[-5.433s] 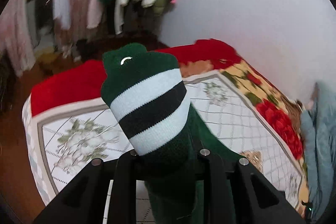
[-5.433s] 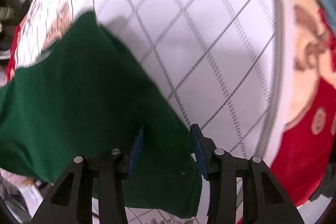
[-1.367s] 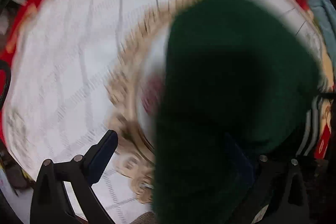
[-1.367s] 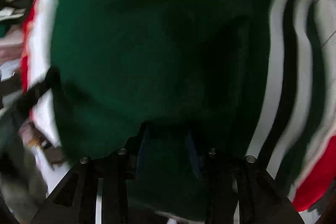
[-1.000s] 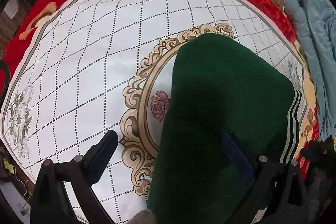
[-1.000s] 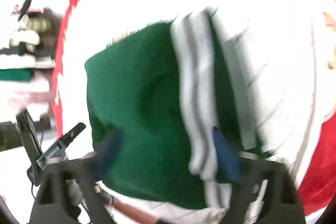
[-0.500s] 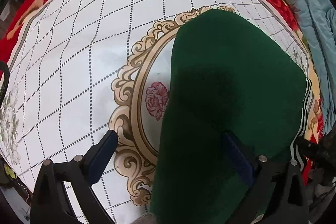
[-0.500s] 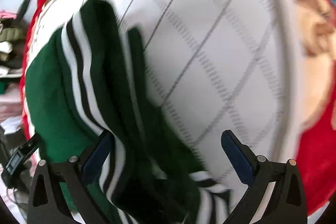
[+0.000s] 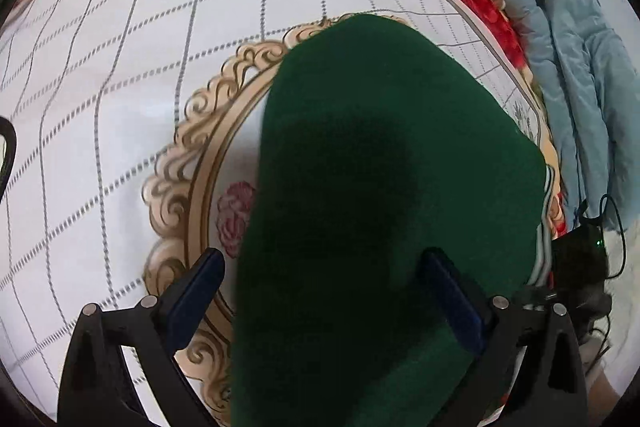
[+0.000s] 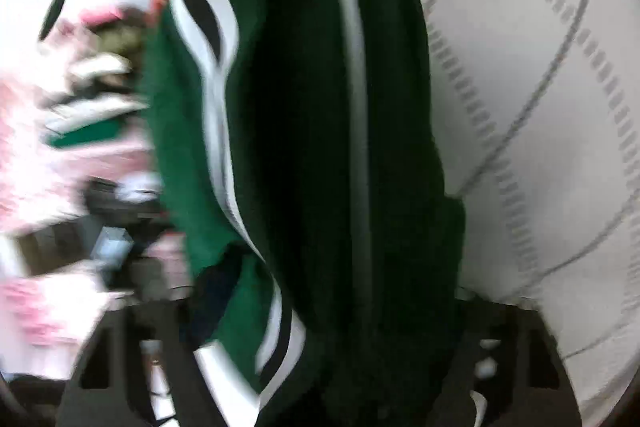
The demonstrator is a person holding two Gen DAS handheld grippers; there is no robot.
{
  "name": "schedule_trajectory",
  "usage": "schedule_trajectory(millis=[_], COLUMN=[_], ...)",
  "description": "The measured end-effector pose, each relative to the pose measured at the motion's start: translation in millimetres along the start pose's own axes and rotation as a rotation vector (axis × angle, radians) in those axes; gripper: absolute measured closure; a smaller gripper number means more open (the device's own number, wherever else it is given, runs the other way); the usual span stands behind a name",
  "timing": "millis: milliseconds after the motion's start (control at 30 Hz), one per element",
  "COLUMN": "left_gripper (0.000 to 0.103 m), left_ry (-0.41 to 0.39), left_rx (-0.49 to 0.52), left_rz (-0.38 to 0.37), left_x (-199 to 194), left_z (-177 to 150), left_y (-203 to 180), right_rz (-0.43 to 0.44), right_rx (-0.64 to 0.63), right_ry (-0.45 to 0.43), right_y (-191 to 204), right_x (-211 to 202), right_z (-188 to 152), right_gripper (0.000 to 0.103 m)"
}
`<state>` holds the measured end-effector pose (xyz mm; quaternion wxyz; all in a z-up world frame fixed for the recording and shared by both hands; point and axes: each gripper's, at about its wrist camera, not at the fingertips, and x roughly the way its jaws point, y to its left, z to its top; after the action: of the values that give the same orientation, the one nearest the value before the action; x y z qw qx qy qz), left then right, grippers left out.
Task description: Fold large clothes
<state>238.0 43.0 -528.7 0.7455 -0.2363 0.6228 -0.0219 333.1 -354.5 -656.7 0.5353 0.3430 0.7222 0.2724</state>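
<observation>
Green sweater [image 9: 380, 187] laid folded on the bed [image 9: 120, 87].
Left gripper [image 9: 320, 291] is held wide open above it; right gripper [image 10: 320, 307] state cannot be told.

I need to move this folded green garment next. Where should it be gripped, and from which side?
Judging by its pose, grip the green garment at its striped right edge, coming from the right: there the stacked layers end and can be pinched together. The top surface lies flat, offering the fingers no lip.
</observation>
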Motion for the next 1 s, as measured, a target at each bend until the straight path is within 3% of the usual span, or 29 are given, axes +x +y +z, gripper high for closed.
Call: schedule_trajectory(millis=[33,67,100,167,200,233,267,300,333,367,467,533,700,767,900,1000], left_gripper=[0.001,0.001,0.001,0.001,0.001,0.001,0.002,0.002,0.003,0.004,0.012,0.014,0.015,0.015,0.015,0.015], left_ry=[0.002,0.011,0.025,0.05,0.055,0.054,0.045,0.035,0.018,-0.012,-0.035,-0.035,-0.061,-0.072,-0.1,-0.116], left_rx=[0.011,0.023,0.039,0.077,0.096,0.114,0.131,0.147,0.165,0.195,0.234,0.241,0.295,0.304,0.312,0.318], left_rz=[-0.003,-0.006,-0.016,-0.04,-0.051,-0.058,-0.063,-0.066,-0.06,-0.051,-0.05,-0.067,-0.074,-0.08,-0.091,-0.097], left_x=[-1.5,-1.2,1.9,8.4,10.1,11.2,11.5,10.7,8.3,3.1,-8.7,-19.2,-41.2,-46.6,-56.3,-51.6], left_z=[1.0,3.0,5.0,5.2,4.9,4.2,4.2,3.4,2.7,2.2,7.0,12.3,38.3,51.1,90.5,133.4], left_y=[0.1,-0.1,-1.2,-4.2,-6.0,-8.9,-13.0,-17.5,-20.5,-24.8,-29.1,-28.8,-46.7,-52.1,-66.6,-80.4], right_rz=[0.106,0.15,0.143,0.013,-0.012,0.004,0.013,0.006,0.009,0.014,0.034,0.046,0.059,0.068,0.083,0.084], right_rx=[0.032,0.048,0.055,0.058,0.058,0.064,0.071,0.074,0.072,0.079,0.068,0.074,0.06,0.054,0.038,0.02], right_ry=[0.003,0.008,0.01,-0.022,-0.031,-0.047,-0.061,-0.07,-0.075,-0.084,-0.11,-0.124,-0.171,-0.19,-0.224,-0.241], right_y=[-3.3,-6.2,-9.7,-18.8,-22.3,-22.3,-19.7,-12.6,-8.3,-2.2,18.0,20.0,64.5,78.3,105.9,127.0], right_x=[-0.5,-0.8,0.6,4.1,10.0,15.6,19.0,23.8,26.3,32.4,46.4,26.2,26.1,1.6,-20.3,-40.5], right_z=[-3.1,-4.9,-6.8,-8.3,-8.2,-7.5,-6.7,-5.8,-8.3,-9.7,-14.1,-17.0,-19.4,-12.9,17.7,60.1], right_gripper=[0.037,0.038,0.038,0.018,0.016,0.009,0.009,0.011,0.029,0.036,0.046,0.047,0.049,0.049,0.049,0.049])
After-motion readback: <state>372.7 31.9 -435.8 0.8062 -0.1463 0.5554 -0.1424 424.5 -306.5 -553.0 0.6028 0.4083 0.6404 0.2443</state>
